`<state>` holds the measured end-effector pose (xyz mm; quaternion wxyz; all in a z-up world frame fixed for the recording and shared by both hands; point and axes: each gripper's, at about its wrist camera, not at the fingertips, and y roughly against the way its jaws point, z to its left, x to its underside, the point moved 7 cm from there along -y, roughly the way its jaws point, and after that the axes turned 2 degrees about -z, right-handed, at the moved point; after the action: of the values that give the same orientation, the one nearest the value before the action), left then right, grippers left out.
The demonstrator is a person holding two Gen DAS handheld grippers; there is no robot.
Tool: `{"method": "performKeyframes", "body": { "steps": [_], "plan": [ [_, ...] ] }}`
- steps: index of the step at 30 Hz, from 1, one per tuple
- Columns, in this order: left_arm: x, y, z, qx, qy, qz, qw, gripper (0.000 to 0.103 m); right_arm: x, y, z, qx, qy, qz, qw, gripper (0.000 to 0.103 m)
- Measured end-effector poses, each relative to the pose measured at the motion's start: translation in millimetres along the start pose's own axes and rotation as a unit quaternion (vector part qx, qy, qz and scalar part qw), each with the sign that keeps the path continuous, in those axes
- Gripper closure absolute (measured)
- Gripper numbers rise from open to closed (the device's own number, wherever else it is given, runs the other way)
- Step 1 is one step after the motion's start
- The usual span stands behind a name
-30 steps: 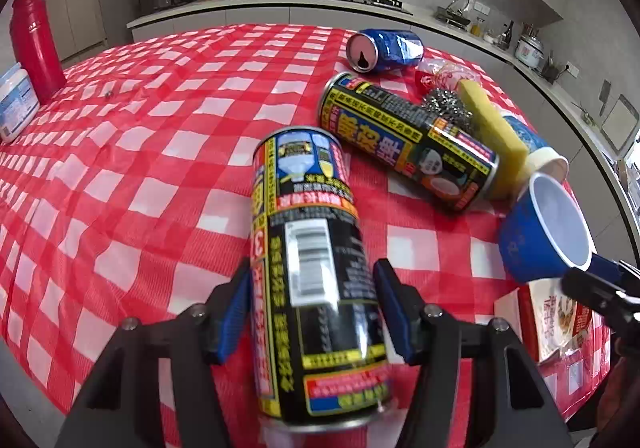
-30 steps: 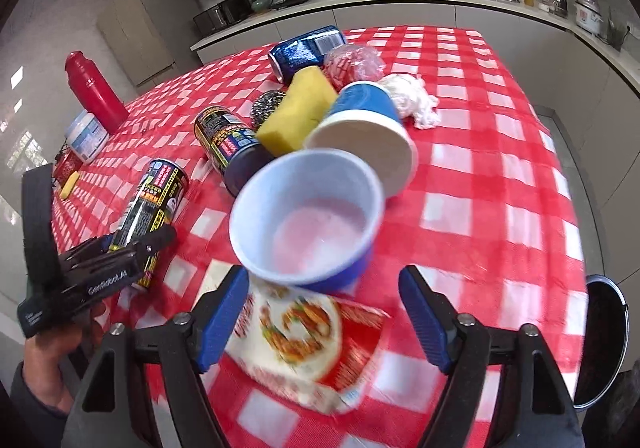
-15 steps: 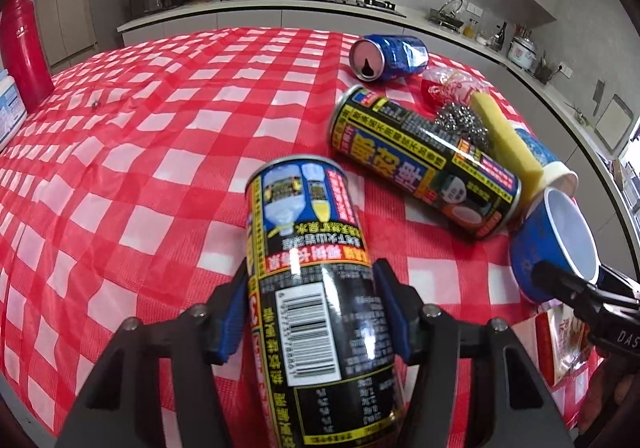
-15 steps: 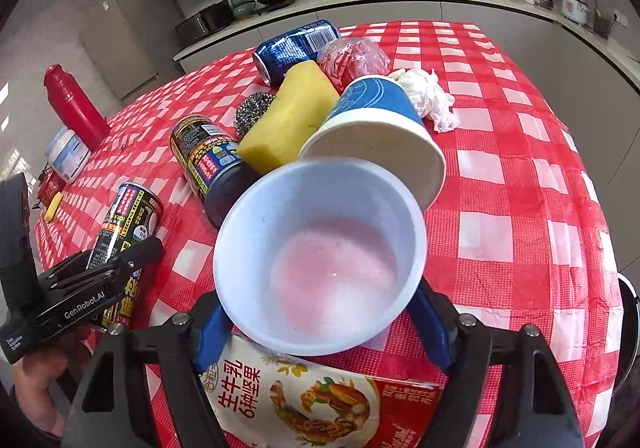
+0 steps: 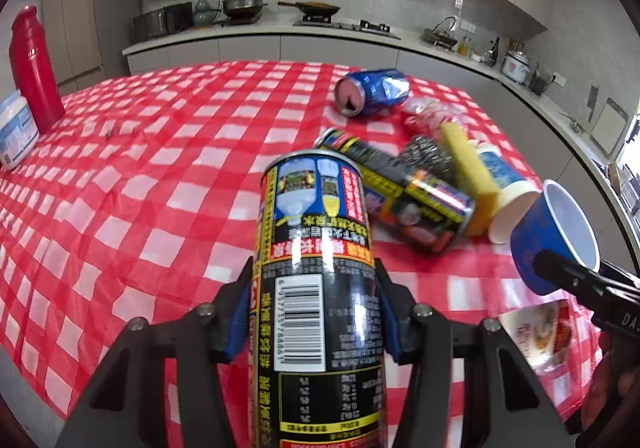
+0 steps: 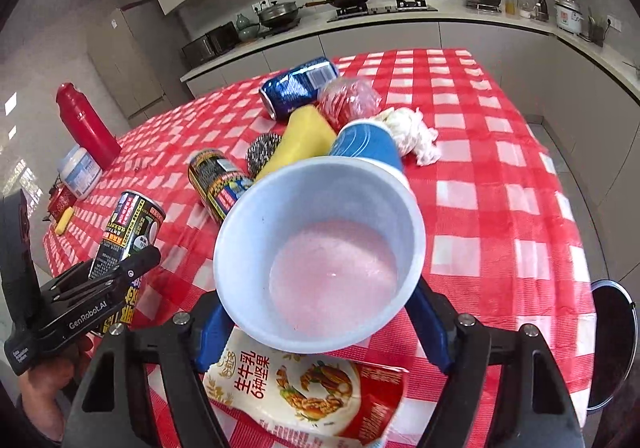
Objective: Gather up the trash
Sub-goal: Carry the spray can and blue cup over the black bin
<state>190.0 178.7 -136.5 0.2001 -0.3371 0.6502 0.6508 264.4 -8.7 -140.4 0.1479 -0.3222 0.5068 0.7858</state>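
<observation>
Left gripper [image 5: 314, 322] jaws just closed, clamping tall black-and-yellow printed drink can [image 5: 316, 288], frame centre; right gripper [image 6: 320, 318] jaws gripping blue paper cup [image 6: 320, 248].

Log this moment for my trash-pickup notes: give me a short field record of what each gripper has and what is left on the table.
left gripper: shut on black can, lifted
right gripper: shut on blue paper cup, empty
left on table: second black can, blue can, yellow sponge, steel scourer, snack packet
bin: beside table, right edge
</observation>
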Motion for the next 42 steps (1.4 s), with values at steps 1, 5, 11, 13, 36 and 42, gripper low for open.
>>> {"method": "performKeyframes", "body": {
  "steps": [1,5,11,13,36,42],
  "plan": [
    [-1.3,2.7,-3.8,0.001,-0.001,-0.002,1.0000,0.049,-0.7,3.3,-1.5,0.000,-0.001,-0.002,1.000,0.024],
    [-6.7,13.9,-23.3,0.004,-0.005,-0.012,0.9999,0.049,-5.2,20.7,-13.7,0.000,-0.005,-0.013,1.000,0.024],
    [-11.3,23.9,-62.4,0.014,-0.015,-0.022,0.9995,0.049,-9.9,47.5,-43.9,0.008,-0.014,-0.025,1.000,0.024],
    [-13.7,25.9,-80.6,0.018,-0.025,-0.025,0.9992,0.049,-11.4,57.6,-59.7,0.013,-0.020,-0.030,0.999,0.024],
    [-5.9,15.0,-316.5,0.118,-0.116,-0.021,0.9860,0.049,15.5,166.1,-293.4,0.106,-0.120,-0.054,0.986,0.024],
    [14.1,5.1,-382.5,0.151,-0.137,-0.003,0.9790,0.049,47.1,180.8,-372.0,0.134,-0.155,-0.032,0.978,0.024]
  ]
}}
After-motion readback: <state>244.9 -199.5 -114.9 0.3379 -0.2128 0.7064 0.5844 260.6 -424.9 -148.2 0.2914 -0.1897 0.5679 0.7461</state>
